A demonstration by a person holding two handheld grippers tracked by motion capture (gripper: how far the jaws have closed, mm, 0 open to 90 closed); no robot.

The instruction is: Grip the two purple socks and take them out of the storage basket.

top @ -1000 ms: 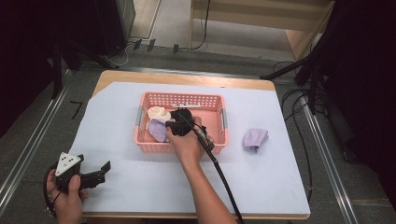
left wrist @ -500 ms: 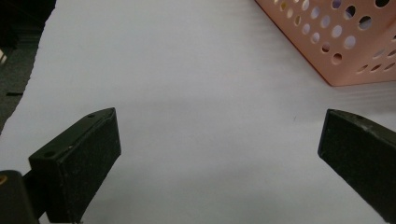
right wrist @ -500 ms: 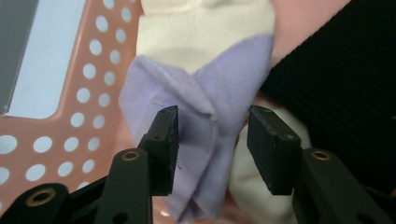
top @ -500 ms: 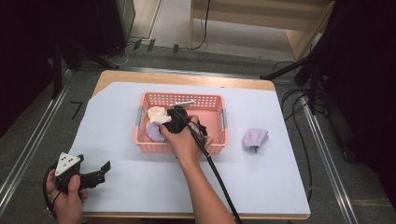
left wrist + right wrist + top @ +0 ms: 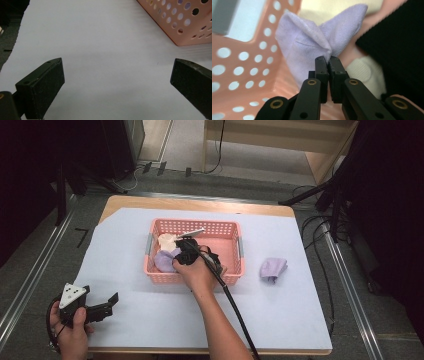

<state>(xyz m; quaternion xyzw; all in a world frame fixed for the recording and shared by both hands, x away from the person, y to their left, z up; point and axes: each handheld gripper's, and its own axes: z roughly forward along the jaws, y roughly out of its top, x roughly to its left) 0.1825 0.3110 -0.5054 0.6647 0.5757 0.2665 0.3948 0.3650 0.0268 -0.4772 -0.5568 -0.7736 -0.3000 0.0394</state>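
Right gripper [image 5: 327, 60]: my jaws have just closed, pinching a fold of the lavender cloth [image 5: 312, 42].
Cloth: in the pink basket [image 5: 220, 227], toward 9 o'clock.
Left gripper [image 5: 117, 75]: wide, empty.
Done: grip taken.
Left: second lavender cloth [image 5: 273, 269], outside at 3 o'clock.

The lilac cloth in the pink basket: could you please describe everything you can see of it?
The lilac cloth is soft, finely knit fabric, bunched into two peaks. It sits in the left part of the pink perforated basket, beside a cream cloth. The right gripper is shut on a pinched fold of it.
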